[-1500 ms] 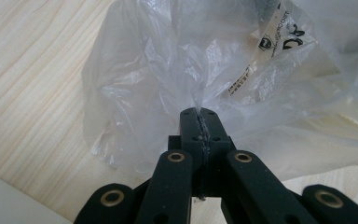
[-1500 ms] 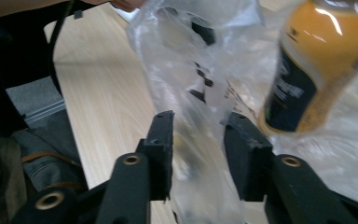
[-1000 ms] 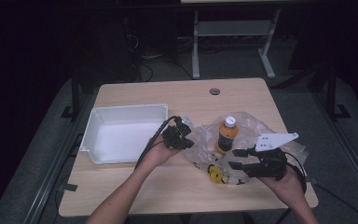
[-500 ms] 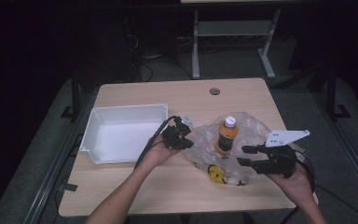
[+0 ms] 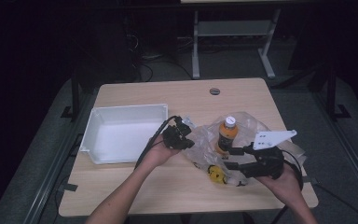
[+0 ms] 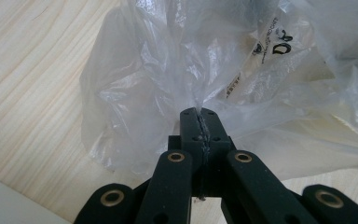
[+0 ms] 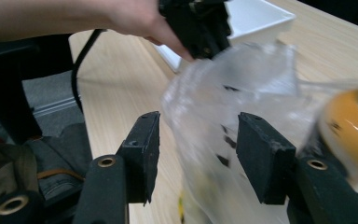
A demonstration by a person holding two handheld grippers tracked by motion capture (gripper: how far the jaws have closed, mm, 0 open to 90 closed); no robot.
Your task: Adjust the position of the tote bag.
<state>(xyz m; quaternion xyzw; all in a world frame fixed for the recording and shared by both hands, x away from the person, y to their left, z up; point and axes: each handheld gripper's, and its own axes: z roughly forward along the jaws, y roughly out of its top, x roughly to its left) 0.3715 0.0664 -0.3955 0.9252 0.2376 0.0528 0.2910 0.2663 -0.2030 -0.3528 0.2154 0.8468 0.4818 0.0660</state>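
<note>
A crumpled clear plastic bag (image 5: 205, 142) lies on the wooden table (image 5: 168, 93). An orange bottle (image 5: 226, 135) with a white cap stands upright in it. A small yellow thing (image 5: 216, 173) lies at the bag's near edge. My left gripper (image 5: 187, 140) is shut on the bag's left edge; in the left gripper view the film (image 6: 242, 70) is pinched at my left gripper (image 6: 199, 114). My right gripper (image 5: 230, 157) points left at the bag, below the bottle. Its jaws have just been opening. In the right gripper view my right gripper (image 7: 198, 154) stands open, with blurred film (image 7: 223, 107) in the gap and unpressed.
An empty white tray (image 5: 93, 135) sits left of the bag, close behind the left hand. A round grommet hole (image 5: 214, 91) is in the table's far side. Bare wood runs along the near edge and the far half. A desk frame (image 5: 196, 42) stands beyond the table.
The right gripper drew away to the right from beside the yellow thing, then came back left toward the bag, a little higher. The left gripper and the bottle have stayed put.
</note>
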